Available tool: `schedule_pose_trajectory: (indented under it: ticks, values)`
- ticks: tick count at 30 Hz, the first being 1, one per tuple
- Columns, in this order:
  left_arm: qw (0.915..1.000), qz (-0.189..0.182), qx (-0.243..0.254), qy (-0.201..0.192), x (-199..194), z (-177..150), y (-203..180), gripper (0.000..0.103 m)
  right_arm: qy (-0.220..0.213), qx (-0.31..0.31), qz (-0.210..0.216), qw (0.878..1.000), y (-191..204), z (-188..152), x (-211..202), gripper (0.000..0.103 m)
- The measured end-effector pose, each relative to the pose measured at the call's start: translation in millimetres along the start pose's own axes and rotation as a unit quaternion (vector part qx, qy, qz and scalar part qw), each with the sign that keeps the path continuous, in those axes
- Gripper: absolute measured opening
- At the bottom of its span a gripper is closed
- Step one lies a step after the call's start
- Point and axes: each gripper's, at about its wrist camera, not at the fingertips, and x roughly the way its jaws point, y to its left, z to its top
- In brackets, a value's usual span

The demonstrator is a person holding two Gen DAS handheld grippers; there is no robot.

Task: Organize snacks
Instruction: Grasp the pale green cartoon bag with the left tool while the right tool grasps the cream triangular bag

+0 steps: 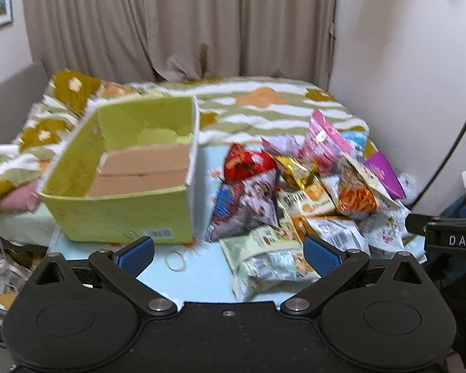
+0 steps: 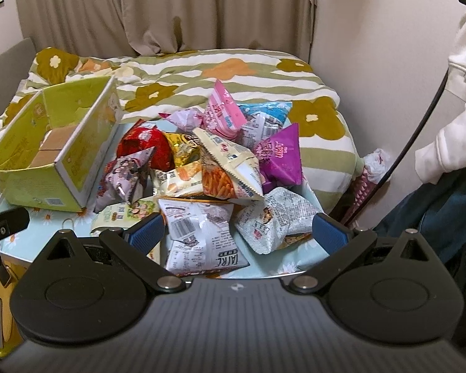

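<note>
A heap of snack bags [image 2: 214, 168] lies on the small table [image 1: 202, 267], just right of an empty green box [image 1: 130, 174]. The left gripper [image 1: 230, 255] and the right gripper [image 2: 237, 233] hover at the table's near edge, jaws spread wide and holding nothing. Sorting looks barely begun; next, likely closing on a near bag and carrying it to the box

The box [image 1: 121, 214] is matt cardboard, yellow-green outside with bare brown flaps inside. The snack bags [image 2: 214, 168] are crinkled, glossy plastic film, the gold one [image 2: 183, 149] metallic. The quilt [image 2: 233, 74] is soft printed cloth. Both grippers are matt black plastic with ribbed blue pads [image 2: 329, 236] and shiny metal pins [image 1: 157, 304].
</note>
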Motion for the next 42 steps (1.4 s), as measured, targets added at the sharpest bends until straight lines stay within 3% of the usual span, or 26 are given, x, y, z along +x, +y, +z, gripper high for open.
schedule_pose_trajectory:
  ticks: [6,12,19,26,35,42]
  values:
    - [0.9981,-0.032,-0.022,0.047,40.8,-3.1,-3.2,0.103,0.002,-0.007,-0.012,1.000,-4.3,-1.6,18.5,0.103]
    - [0.9949,-0.038,-0.047,0.080,74.9,-1.5,-12.3,0.103,0.003,-0.023,-0.001,1.000,-10.3,6.0,47.2,0.103]
    - [0.9902,-0.018,-0.069,0.120,116.8,1.6,-30.9,0.103,0.009,-0.064,0.032,0.997,-12.4,22.8,91.9,0.103]
    - [0.9855,0.020,-0.047,0.162,157.9,-6.9,-54.6,0.103,0.011,-0.112,0.056,0.992,-11.9,32.8,127.7,0.103]
    - [0.9823,0.062,-0.031,0.174,185.9,-10.0,-65.6,0.103,0.022,-0.163,0.080,0.983,-3.9,36.6,160.8,0.103]
    - [0.9797,0.072,-0.037,0.183,195.9,-16.2,-60.9,0.088,0.028,-0.181,0.096,0.978,-2.0,42.5,178.0,0.103]
